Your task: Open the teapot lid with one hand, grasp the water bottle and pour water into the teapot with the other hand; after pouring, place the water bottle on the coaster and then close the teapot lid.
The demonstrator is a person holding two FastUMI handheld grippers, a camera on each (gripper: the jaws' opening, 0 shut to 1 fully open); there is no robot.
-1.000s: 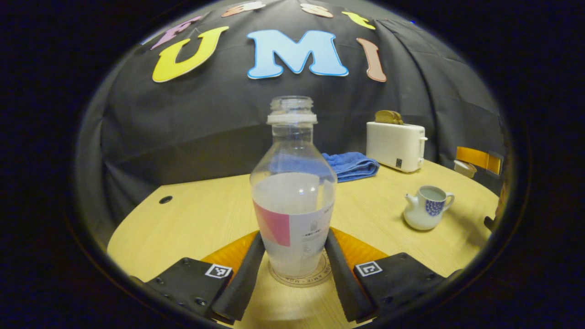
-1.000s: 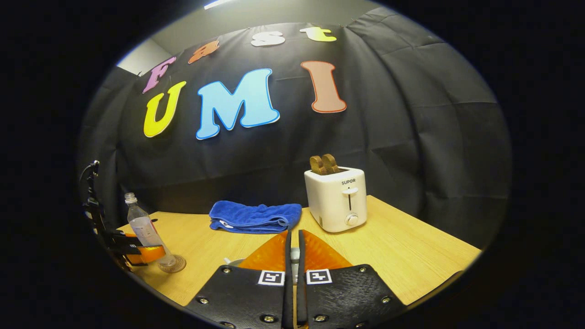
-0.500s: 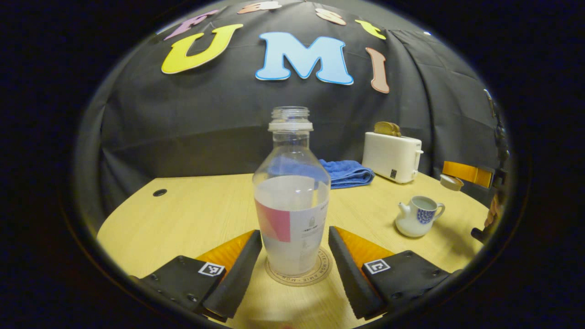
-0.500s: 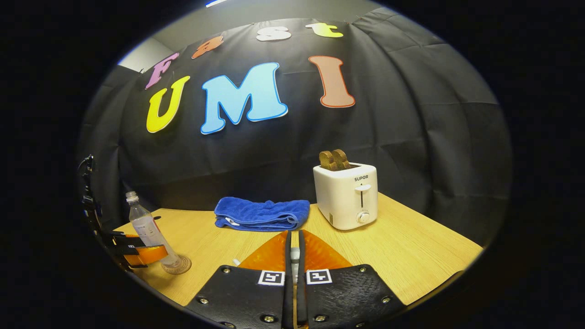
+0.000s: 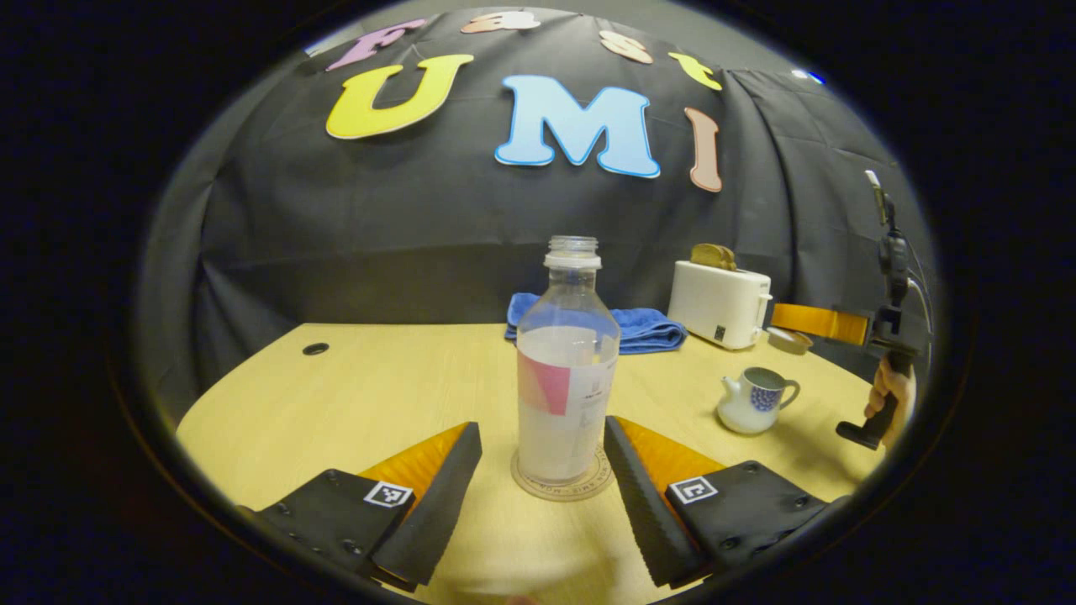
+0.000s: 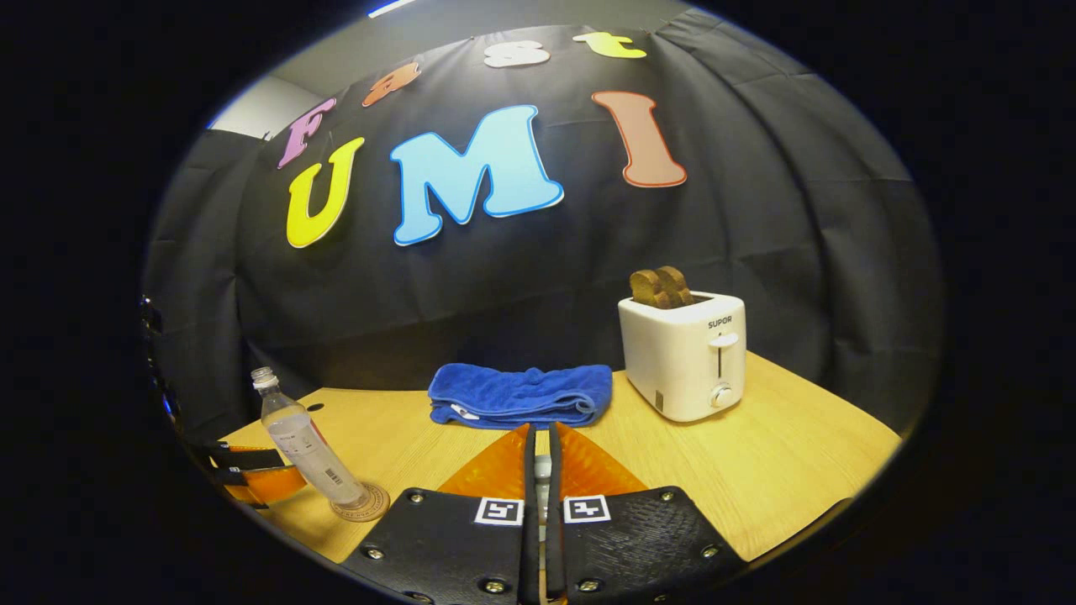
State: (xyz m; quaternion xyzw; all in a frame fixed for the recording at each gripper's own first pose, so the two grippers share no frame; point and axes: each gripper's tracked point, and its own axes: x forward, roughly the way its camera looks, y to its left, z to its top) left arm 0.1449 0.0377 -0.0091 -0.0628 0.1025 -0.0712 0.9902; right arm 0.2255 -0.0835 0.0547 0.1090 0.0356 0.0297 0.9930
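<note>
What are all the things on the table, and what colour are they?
Water bottle: one, clear with a pink and white label, no cap, standing on the coaster.
Coaster: one, round, tan, under the bottle.
Teapot: one, white with a blue pattern, lid off, on the table's right side in the left gripper view.
Teapot lid: one, pale, held above the teapot.
Towel: one, blue, folded, at the back.
Toaster: one, white, brown toast sticking up, beside the towel.
Table: one, light wood.
Left gripper: open, fingers either side of the bottle, apart from it.
Right gripper: shut on the teapot lid.
Hand: one, holding the right gripper's handle.
</note>
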